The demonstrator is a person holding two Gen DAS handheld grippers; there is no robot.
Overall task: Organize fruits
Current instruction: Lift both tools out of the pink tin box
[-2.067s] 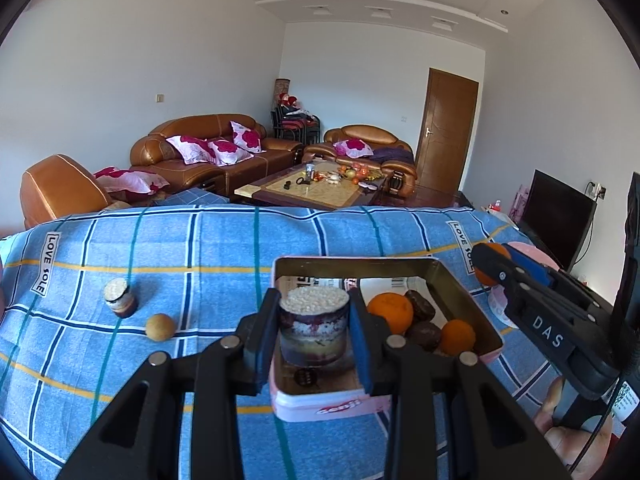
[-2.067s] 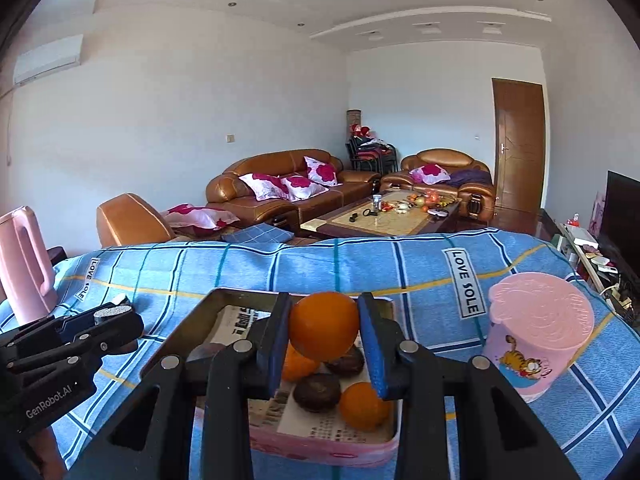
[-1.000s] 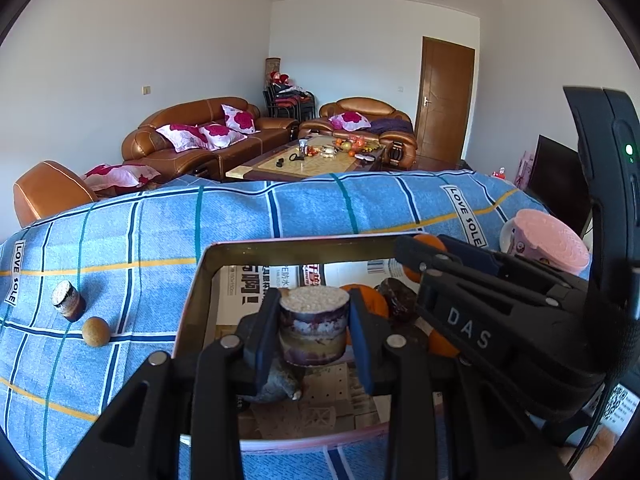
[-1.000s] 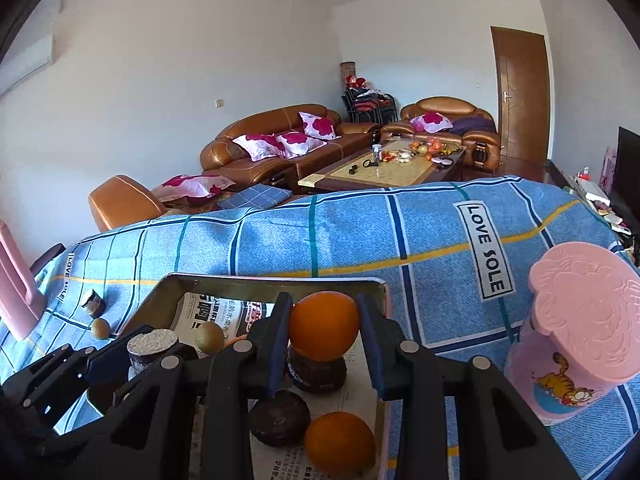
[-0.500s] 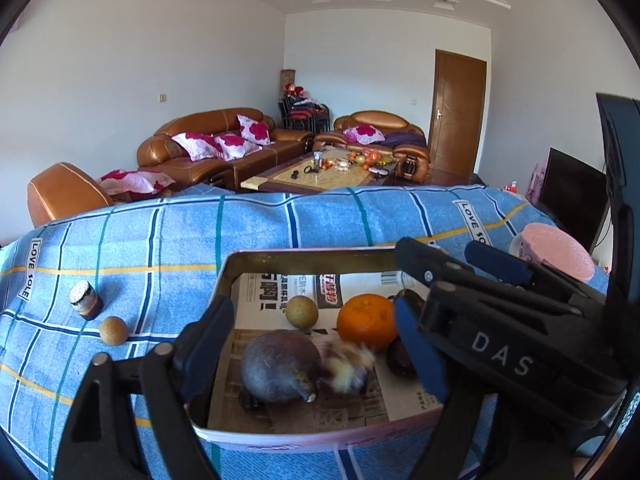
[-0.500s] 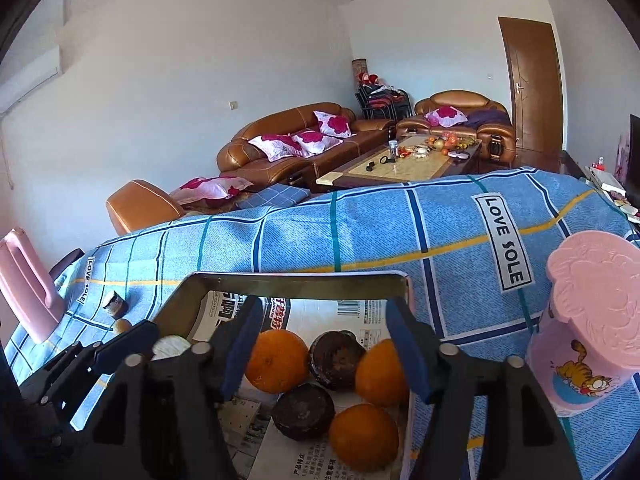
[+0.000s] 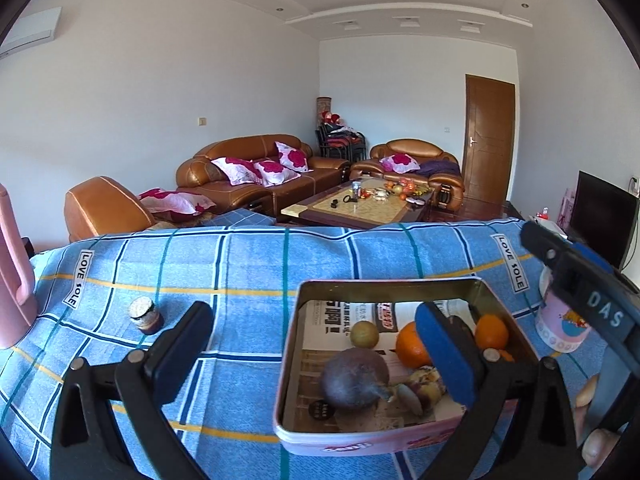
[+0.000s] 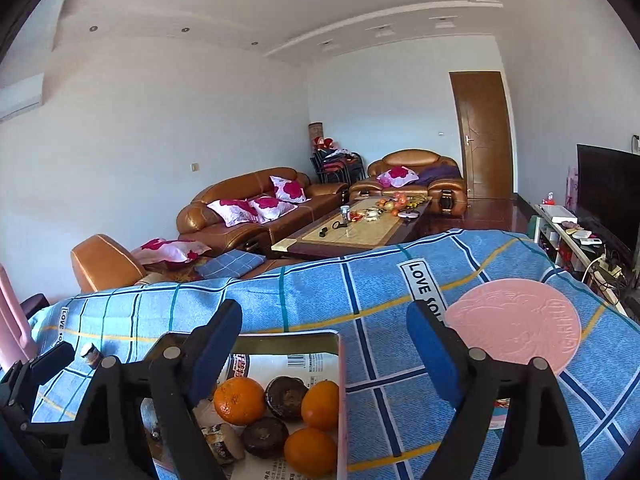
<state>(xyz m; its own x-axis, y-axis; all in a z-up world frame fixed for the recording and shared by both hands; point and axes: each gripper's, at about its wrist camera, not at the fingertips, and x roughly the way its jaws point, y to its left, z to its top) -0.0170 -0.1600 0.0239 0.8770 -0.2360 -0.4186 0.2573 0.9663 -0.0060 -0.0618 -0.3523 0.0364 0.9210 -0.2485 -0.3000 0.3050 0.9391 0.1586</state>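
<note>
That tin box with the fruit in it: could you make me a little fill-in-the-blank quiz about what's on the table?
1. The tin box is lined with ____.
2. In the right wrist view, the number of oranges in the box is ____.
3. The small jar stands ____ the box, on the blue checked cloth.
4. The lid of the cup beside the box is coloured ____.

Missing words: newspaper; three; outside; pink
</note>
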